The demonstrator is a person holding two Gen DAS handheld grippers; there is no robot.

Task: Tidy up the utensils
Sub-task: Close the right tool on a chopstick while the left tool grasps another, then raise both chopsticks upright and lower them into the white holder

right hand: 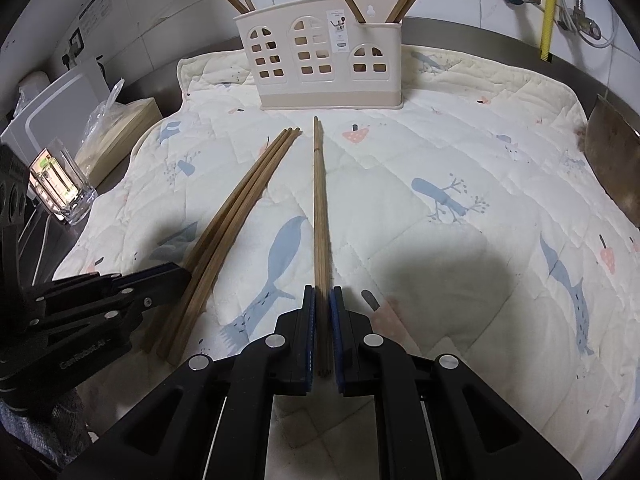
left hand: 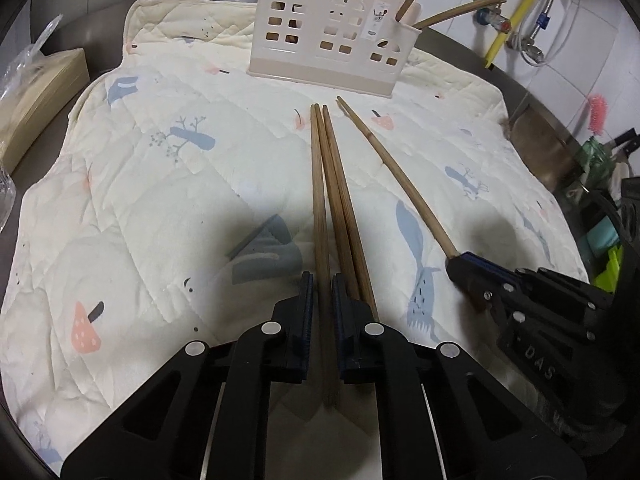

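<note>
Left gripper [left hand: 321,292]: jaws closed on one chopstick [left hand: 320,208] of a group of three lying on the cloth; the other two chopsticks [left hand: 340,200] lie just beside it, passing under the right-hand finger.

Right gripper [right hand: 322,304]: jaws closed on a separate chopstick, or possibly a close pair [right hand: 320,208], pointing toward the holder.

Quilted cloth [left hand: 160,184]: cream, printed with blue birds, branches and pink mushrooms; covers a metal counter and carries all items.

Utensil holder [right hand: 320,64]: beige plastic, window-shaped cutouts, upright at the far edge of the cloth; several chopsticks stand tilted in its compartments.

Glass mug [right hand: 64,188]: clear, at the cloth's left edge.

Tissue box [left hand: 36,96]: beige, left of the cloth.

Yellow hose [left hand: 520,8]: on the tiled wall, right, among valves.
</note>
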